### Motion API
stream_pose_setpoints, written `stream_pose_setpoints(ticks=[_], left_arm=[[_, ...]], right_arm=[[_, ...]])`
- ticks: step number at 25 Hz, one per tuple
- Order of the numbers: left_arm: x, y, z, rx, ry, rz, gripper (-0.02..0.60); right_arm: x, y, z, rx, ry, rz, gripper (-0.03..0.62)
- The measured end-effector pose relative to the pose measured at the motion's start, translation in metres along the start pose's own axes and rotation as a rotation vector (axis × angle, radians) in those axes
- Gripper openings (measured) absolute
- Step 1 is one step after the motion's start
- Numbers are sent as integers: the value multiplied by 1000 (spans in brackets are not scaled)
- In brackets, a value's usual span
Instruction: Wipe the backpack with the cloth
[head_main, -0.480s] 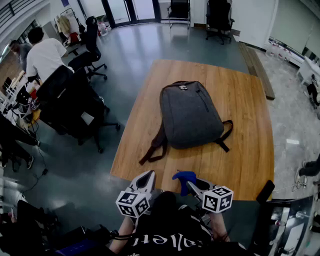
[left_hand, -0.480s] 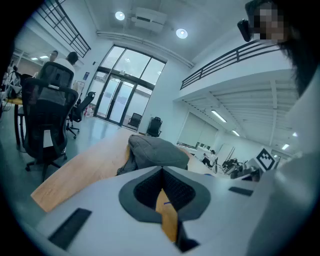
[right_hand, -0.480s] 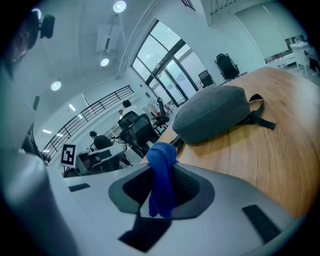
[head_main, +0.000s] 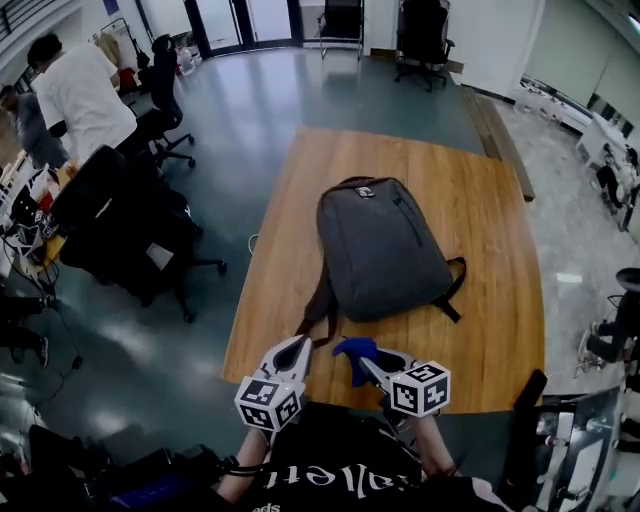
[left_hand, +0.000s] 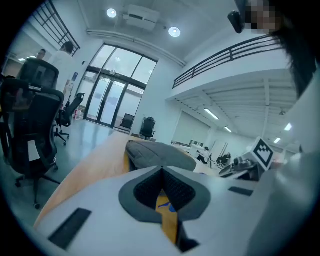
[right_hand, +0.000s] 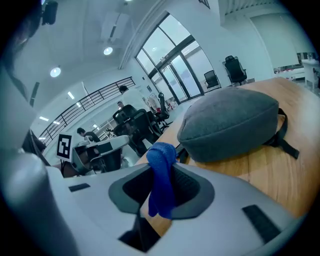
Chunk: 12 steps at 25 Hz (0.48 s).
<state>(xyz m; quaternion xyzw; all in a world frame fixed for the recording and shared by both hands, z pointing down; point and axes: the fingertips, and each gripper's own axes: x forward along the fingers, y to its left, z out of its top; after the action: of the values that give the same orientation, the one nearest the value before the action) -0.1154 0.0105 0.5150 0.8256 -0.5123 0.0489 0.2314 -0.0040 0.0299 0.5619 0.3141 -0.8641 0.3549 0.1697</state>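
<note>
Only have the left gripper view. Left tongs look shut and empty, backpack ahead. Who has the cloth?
Observer: The right tongs are shut on the cloth; it is blue and hangs out between them.
Operator: Is it on the backpack?
Observer: No. In the head view it sits apart from the backpack, over the near edge of the table.
Operator: Anything loose near me?
Observer: A strap trails from the backpack's near left corner and ends close to the left tongs.
</note>
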Motion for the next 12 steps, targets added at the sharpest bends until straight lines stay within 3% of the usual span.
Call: stream_pose_setpoints(ticks=[12], left_arm=[[26,39,-4,-58,32,-30,-2]], right_arm=[[77,-21,22,-25,78,-54,86]])
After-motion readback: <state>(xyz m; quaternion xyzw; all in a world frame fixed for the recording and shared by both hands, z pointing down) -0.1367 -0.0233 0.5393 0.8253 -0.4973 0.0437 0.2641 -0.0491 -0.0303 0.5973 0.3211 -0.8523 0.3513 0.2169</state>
